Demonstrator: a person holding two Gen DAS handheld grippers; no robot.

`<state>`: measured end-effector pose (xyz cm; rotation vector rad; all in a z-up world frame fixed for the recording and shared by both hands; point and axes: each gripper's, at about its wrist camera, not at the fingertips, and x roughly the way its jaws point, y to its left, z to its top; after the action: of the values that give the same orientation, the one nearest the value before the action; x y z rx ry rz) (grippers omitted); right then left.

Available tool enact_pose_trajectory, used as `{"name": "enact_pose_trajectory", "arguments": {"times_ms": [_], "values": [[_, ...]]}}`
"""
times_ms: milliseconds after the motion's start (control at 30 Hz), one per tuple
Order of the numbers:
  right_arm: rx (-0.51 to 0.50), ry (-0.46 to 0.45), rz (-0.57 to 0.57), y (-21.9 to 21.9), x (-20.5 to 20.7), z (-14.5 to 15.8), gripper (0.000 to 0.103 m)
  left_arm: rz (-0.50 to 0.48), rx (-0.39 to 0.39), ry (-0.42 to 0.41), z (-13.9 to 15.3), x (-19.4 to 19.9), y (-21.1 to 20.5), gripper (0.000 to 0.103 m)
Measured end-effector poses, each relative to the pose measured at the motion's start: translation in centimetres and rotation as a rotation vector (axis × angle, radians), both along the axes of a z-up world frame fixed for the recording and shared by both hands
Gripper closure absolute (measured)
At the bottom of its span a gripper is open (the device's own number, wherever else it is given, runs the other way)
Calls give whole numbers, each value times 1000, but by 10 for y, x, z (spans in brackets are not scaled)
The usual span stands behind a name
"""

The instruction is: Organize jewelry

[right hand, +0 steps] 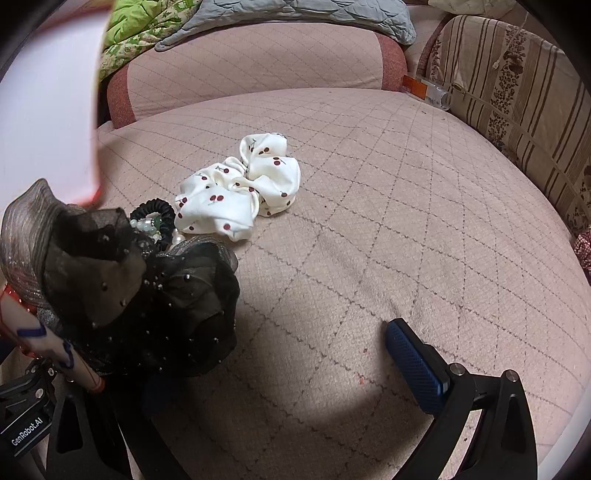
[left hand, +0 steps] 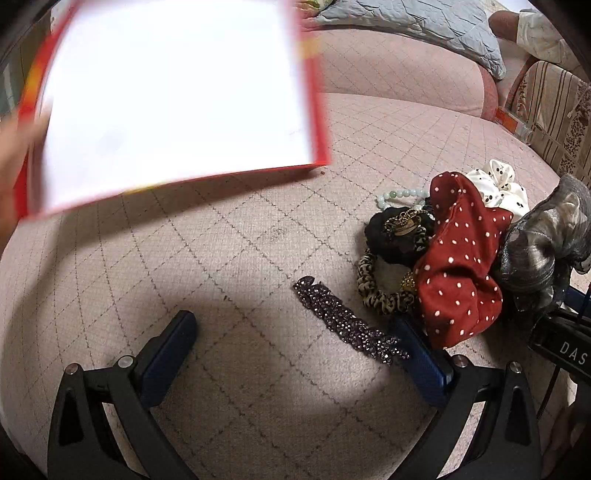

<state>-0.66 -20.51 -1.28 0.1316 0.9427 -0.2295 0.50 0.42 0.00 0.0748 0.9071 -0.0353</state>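
A pile of hair accessories lies on a pink quilted sofa seat (left hand: pixel 258 229). In the left wrist view I see a red polka-dot scrunchie (left hand: pixel 458 258), a leopard-print scrunchie (left hand: pixel 373 288), a black scrunchie with a gold ornament (left hand: pixel 399 232), a green bead bracelet (left hand: pixel 402 195), a sparkly dark strip (left hand: pixel 351 325) and a grey-black tulle bow (left hand: pixel 543 240). A blurred red box with a white inside (left hand: pixel 173 96) hangs above the seat at the upper left. My left gripper (left hand: pixel 291 347) is open and empty. My right gripper (right hand: pixel 273 354) is open, its left finger hidden behind the tulle bow (right hand: pixel 122 288). A white cherry-print scrunchie (right hand: pixel 240 184) lies beyond.
The sofa back (right hand: pixel 258 59) carries a grey quilted cushion (right hand: pixel 295 14) and a green blanket (right hand: pixel 147 26). A striped floral armrest (right hand: pixel 517 103) stands at the right, with a small bottle (right hand: pixel 424 88) tucked beside it.
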Motion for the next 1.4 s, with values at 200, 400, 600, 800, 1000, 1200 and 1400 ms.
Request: {"name": "enact_pose_trajectory", "arguments": {"times_ms": [200, 400, 600, 800, 1000, 1200, 1400], "values": [[5, -2, -2, -4, -2, 1, 0, 0, -1, 1, 2, -1, -3, 0], [-1, -4, -4, -4, -4, 1, 0, 0, 2, -1, 0, 0, -5, 0], [-2, -2, -9, -4, -6, 2, 0, -2, 5, -1, 1, -2, -8, 0], [23, 8, -1, -9, -14, 9, 0, -1, -3, -1, 0, -3, -7, 0], [58, -53, -29, -17, -45, 42, 0, -1, -2, -2, 0, -2, -7, 0], [35, -208, 54, -11, -92, 82, 0, 1, 4, -2, -1, -2, -8, 0], [63, -356, 159, 9, -121, 106, 0, -44, -15, 56, 5, -5, -2, 0]]}}
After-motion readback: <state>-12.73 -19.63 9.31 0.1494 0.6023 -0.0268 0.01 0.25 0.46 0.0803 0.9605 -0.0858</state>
